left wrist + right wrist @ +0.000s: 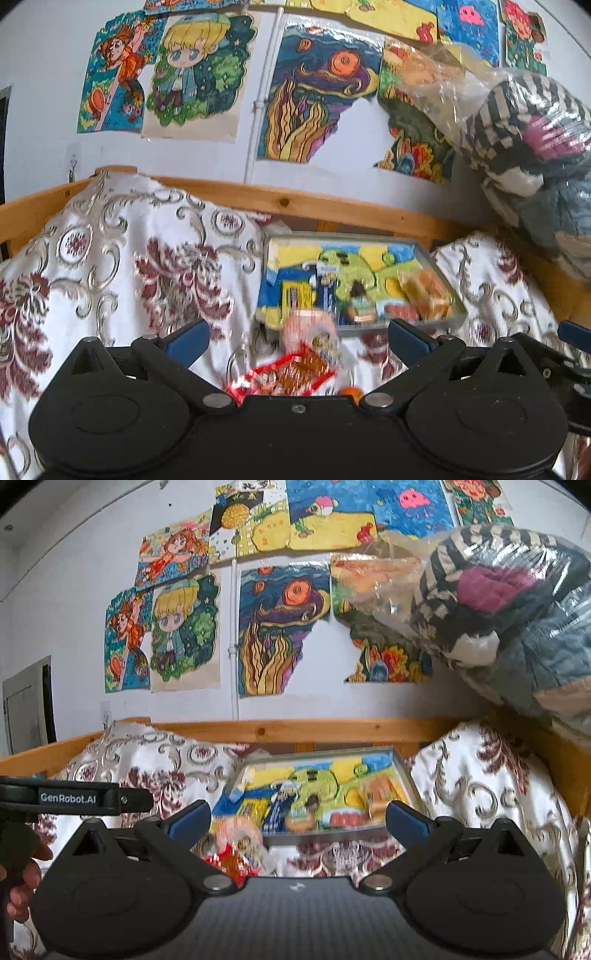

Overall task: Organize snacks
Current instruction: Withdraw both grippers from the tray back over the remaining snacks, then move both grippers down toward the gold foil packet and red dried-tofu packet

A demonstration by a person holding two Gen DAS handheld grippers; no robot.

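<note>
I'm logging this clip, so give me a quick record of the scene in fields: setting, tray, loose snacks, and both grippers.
setting: patterned cloth over a wooden-framed surface, drawings on the wall
tray: shallow tray with a colourful drawing as liner, orange snack packs at its right end
loose snacks: red packet and a pink-topped cup on the cloth, nearer than the tray, blurred
left gripper: open, empty, above the loose snacks
right gripper: open, empty, facing the tray

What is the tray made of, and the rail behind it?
The tray looks like grey metal or plastic; its thin rim has a dull sheen, though blur leaves this open. The rail looks like varnished pine: honey-coloured with dark knots.
</note>
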